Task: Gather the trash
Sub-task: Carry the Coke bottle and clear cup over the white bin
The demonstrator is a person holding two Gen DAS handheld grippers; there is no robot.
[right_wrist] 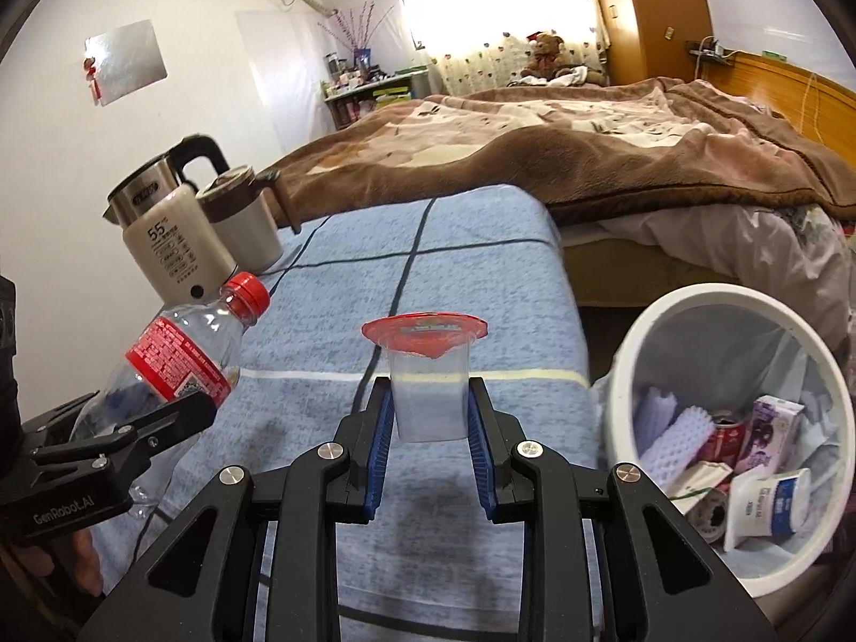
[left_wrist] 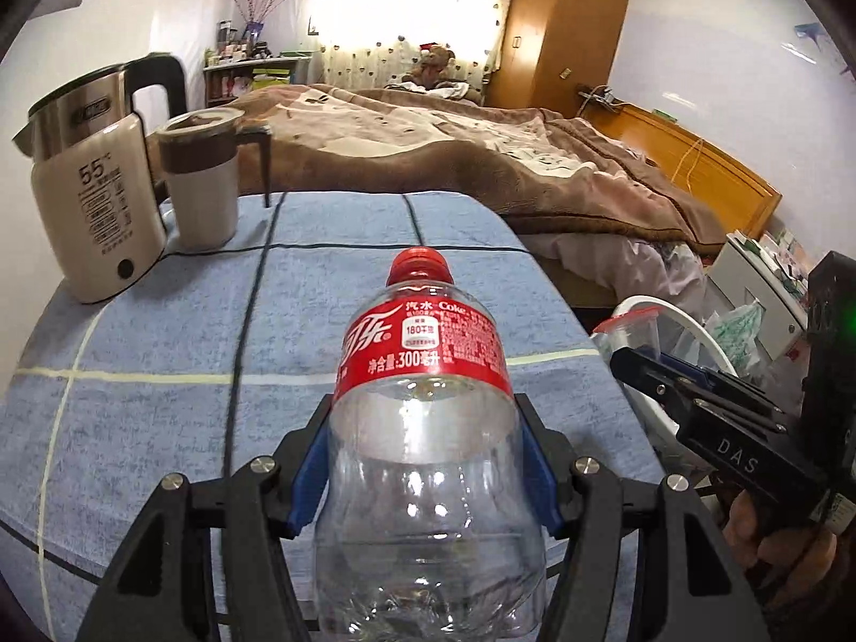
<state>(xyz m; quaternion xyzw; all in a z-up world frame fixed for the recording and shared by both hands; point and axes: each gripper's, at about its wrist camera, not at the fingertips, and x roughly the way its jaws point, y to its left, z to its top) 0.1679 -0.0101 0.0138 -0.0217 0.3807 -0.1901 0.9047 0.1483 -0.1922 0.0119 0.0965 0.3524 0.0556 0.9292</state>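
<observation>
Coke bottle [left_wrist: 422, 428] "300毫升" | left jaws pinching it | right jaws pinching red-lidded cup [right_wrist: 428, 374] | kettle [left_wrist: 91, 187] "55"

table [left_wrist: 160, 374] covered by blue checked cloth. at 10 o'clock on it: cream electric kettle [left_wrist: 96, 203] with black handle, marked "55". just beside it, toward 11 o'clock: cream lidded mug [left_wrist: 200, 182]. beyond the table, 12 to 2 o'clock: bed [left_wrist: 428, 150] under brown blanket. teddy bear [left_wrist: 433, 64] at 12 o'clock by the curtain [left_wrist: 406, 0]. wooden wardrobe [left_wrist: 562, 27] at 1 o'clock.
</observation>
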